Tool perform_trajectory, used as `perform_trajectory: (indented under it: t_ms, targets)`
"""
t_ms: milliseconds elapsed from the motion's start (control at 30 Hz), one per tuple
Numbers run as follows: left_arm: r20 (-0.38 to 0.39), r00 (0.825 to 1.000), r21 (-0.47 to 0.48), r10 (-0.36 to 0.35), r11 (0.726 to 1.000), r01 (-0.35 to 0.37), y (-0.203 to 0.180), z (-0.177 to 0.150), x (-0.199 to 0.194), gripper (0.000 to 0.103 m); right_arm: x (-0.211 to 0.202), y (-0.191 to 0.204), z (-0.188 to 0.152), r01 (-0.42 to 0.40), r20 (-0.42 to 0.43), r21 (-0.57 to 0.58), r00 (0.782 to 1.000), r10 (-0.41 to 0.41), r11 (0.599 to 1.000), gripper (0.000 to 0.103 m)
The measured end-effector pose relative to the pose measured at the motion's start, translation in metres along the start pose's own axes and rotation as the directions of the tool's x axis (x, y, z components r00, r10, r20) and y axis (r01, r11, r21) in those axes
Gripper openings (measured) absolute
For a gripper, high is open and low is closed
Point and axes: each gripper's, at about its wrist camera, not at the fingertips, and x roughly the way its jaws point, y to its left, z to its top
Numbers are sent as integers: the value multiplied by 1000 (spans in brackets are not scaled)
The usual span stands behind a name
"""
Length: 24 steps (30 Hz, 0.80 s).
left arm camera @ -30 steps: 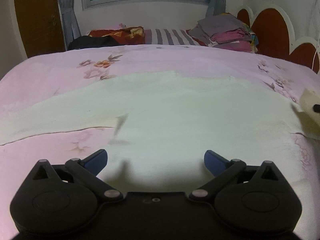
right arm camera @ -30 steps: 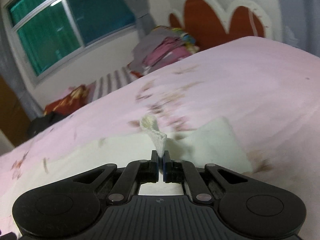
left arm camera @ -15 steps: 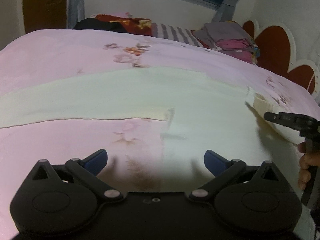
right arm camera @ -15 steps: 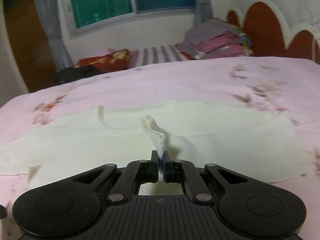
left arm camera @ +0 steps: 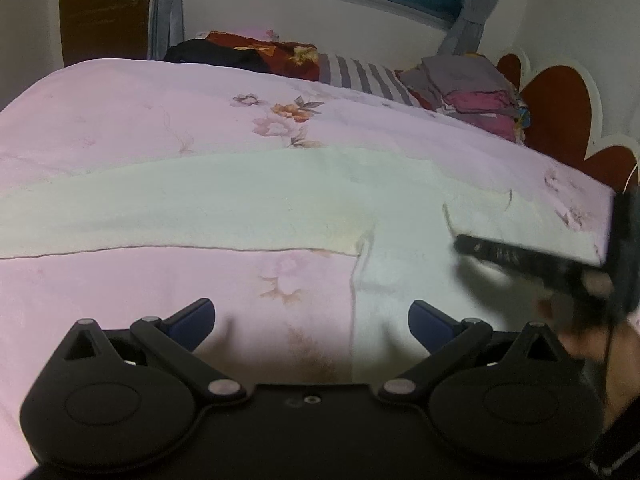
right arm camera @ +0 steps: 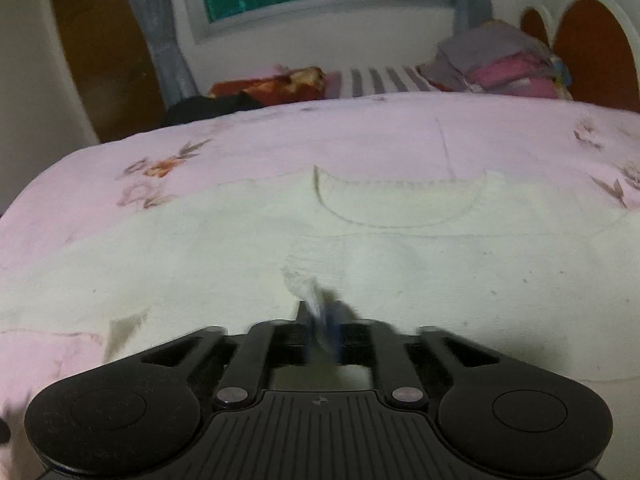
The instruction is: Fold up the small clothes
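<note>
I am seeing the garment (left arm camera: pixel 224 204) lying flat on the bed (left arm camera: pixel 120 120), stretching ahead of my left claw (left arm camera: pixel 311 322) and off to its left; my right claw (right arm camera: pixel 322 330) is sitting over the garment's middle, with the neckline (right arm camera: pixel 400 208) lying ahead of it; the stack of folded clothes (right arm camera: pixel 496 62) is resting far ahead to the right, the striped pillow (left arm camera: pixel 360 76) lying left of that stack.

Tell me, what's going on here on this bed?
A person is folding a pale shirt spread on a pink bedspread, using two handheld grippers. The right gripper, jaws shut, pinches a bit of the shirt's cloth above its middle. The left gripper hovers over the shirt's edge, jaws wide apart and empty. A stack of folded clothes sits by the headboard.
</note>
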Motion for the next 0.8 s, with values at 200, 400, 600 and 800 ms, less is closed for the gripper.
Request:
perform_trajectory:
  t_ms: [200, 400, 600, 800]
  targets:
    - [-8, 994, -10, -113, 994, 113, -39, 12, 30, 82, -48, -24, -19, -2, 76, -6, 997, 2, 1000, 57]
    - [-75, 973, -60, -219, 975, 215, -87, 24, 85, 51, -81, -96, -35, 99, 40, 151, 994, -106, 984, 33]
    - [-107, 964, -85, -242, 969, 233, -109, 37, 128, 51, -100, -146, -37, 154, 25, 228, 986, -164, 961, 33]
    - [-104, 968, -14, -230, 973, 230, -126, 45, 142, 3, -95, -160, -41, 163, -3, 250, 986, -167, 954, 33]
